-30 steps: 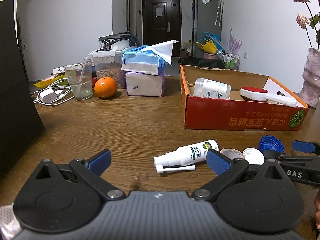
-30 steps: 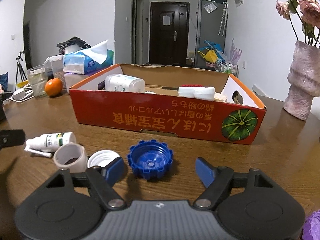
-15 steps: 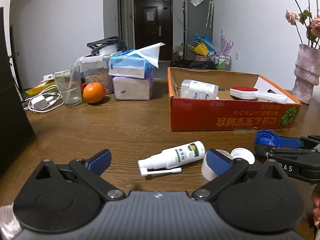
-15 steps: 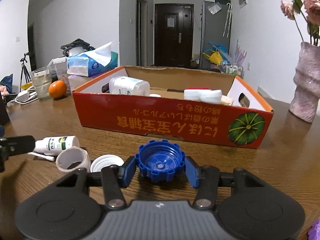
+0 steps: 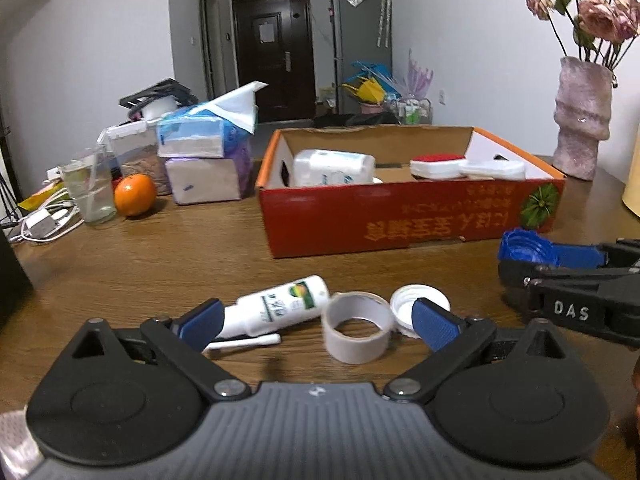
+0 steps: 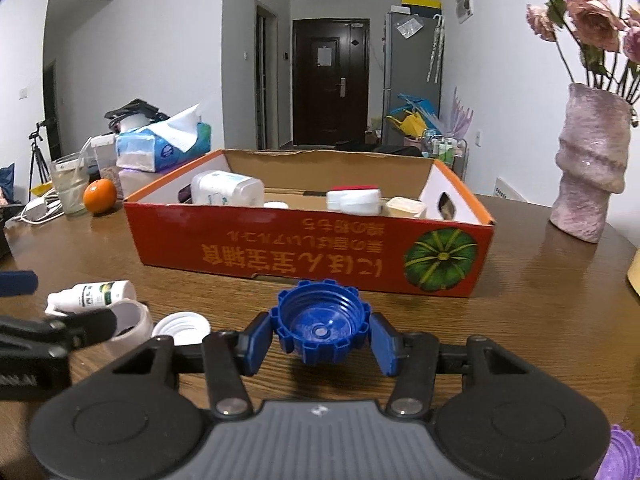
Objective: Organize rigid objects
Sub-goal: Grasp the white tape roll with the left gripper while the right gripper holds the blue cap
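Note:
My right gripper [image 6: 320, 334] is shut on a blue ribbed cap [image 6: 319, 322] and holds it just above the table, in front of the red cardboard box [image 6: 312, 248]. The cap also shows in the left wrist view [image 5: 520, 246]. My left gripper [image 5: 316, 322] is open low over the table. A white spray bottle [image 5: 280, 306], a roll of tape [image 5: 356, 332] and a white lid [image 5: 418, 306] lie between its fingers. The box [image 5: 400, 220] holds a white bottle [image 5: 332, 168] and a red-topped brush [image 5: 440, 164].
An orange [image 5: 134, 194], a glass of water [image 5: 90, 186], tissue packs [image 5: 204, 160] and a charger with cables [image 5: 40, 222] stand at the back left. A pink vase with flowers [image 6: 590, 168] stands at the right. A purple object [image 6: 624, 456] lies near my right gripper.
My right gripper closed on the blue cap and lifted it slightly. My left gripper moved forward and right, so the spray bottle, tape roll and white lid now lie between its open fingers.

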The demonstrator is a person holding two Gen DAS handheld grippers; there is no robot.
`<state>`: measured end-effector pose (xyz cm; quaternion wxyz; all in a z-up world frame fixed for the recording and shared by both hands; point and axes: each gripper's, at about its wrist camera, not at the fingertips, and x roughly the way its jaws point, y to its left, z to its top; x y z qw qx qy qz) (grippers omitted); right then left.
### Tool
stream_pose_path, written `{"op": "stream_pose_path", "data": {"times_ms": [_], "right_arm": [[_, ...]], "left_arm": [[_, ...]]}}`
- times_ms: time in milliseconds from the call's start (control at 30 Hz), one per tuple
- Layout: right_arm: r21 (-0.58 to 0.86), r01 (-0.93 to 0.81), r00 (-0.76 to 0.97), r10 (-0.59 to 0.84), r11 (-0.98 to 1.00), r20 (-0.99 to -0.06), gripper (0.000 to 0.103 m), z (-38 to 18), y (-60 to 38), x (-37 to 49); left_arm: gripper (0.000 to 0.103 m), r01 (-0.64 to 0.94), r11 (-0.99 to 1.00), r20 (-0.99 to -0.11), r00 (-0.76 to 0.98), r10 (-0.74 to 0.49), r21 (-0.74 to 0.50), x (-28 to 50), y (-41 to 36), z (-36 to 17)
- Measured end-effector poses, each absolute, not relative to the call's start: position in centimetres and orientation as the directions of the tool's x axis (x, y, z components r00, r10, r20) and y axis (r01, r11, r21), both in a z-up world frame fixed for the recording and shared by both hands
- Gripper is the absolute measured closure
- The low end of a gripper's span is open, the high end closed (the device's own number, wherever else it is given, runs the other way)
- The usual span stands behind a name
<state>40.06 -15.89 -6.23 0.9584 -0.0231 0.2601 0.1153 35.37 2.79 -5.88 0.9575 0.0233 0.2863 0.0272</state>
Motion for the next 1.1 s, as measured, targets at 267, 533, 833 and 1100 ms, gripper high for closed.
{"op": "stream_pose_path", "data": {"times_ms": [267,533,833,1100], "right_arm": [[0.003,-0.215,0.846,0.188,0.977,-0.498,0.051,-6.2,-17.9,39.2],[0.002,-0.203,0.851,0.178,0.979,-0.494,0.051,-6.1,-18.8,38.9],[-0.008,-0.218,0.85,0.186,0.976,-0.493,0.051,-6.1,-18.5,38.7],[-0.012,-0.228,0.85,0.193,0.974,-0.49,0.051,-6.1,-18.4,38.6]], "left_arm": [[0.034,0.019,1.0,-0.598,0.801,-0.002,0.022,36.2,2.2,-6.8],[0.052,-0.001,1.0,-0.646,0.764,-0.017,-0.028,37.6,2.8,-7.5],[0.059,0.006,0.998,-0.65,0.758,-0.045,-0.062,38.9,3.5,-7.8],[0.059,0.032,0.998,-0.636,0.77,-0.054,-0.046,38.3,3.1,-7.5]]}}
